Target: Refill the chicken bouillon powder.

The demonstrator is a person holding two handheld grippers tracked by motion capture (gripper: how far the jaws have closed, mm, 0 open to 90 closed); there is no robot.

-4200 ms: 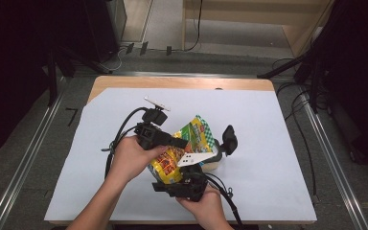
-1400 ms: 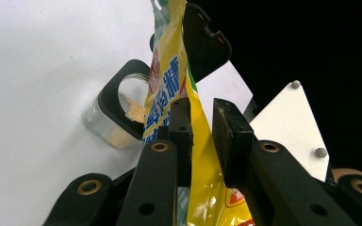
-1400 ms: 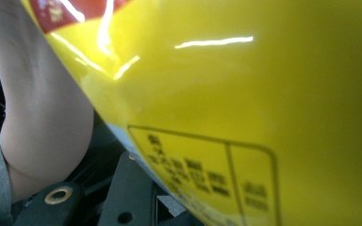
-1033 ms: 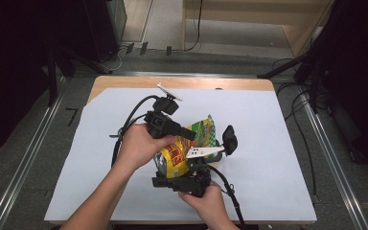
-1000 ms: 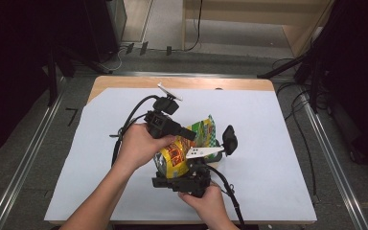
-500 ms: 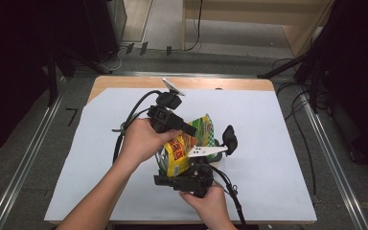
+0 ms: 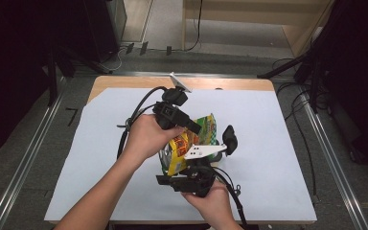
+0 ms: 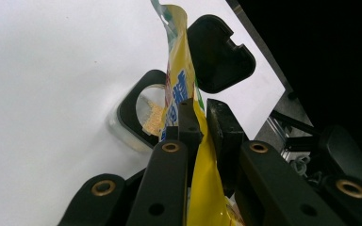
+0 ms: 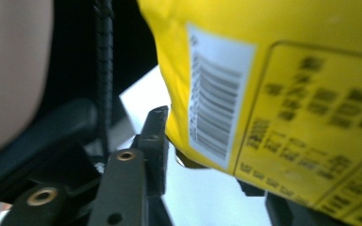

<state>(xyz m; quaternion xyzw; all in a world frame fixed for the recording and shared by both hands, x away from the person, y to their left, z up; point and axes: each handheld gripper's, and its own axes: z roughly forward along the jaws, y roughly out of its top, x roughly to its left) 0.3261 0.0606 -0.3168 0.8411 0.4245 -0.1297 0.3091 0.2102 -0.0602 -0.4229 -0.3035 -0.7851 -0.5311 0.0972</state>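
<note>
A yellow and green snack bag [image 7: 188,142] hangs over the white table sheet between my two grippers. In the high view my left gripper [image 7: 195,128] comes in from the far left and pinches the bag's top edge. In the left gripper view both jaws of the left gripper [image 8: 200,115] are pressed flat on the yellow film [image 8: 205,188]. My right gripper [image 7: 181,166] holds the bag's lower end from the near side. In the right gripper view its left fingertip [image 9: 154,136] touches the barcode side of the bag [image 9: 283,84]; the other jaw is hidden behind the bag.
A small clear container [image 8: 139,115] with a black rim and crumbs inside lies on the sheet under the bag's mouth, its black lid [image 8: 219,54] hinged open; the lid [image 7: 229,138] stands right of the bag. White sheet [image 7: 278,143] covers the wooden table; cables trail left.
My left hand has carried its gripper and the bag's top toward the far side of the table, so the bag stands steeper. The right hand has stayed in place.
</note>
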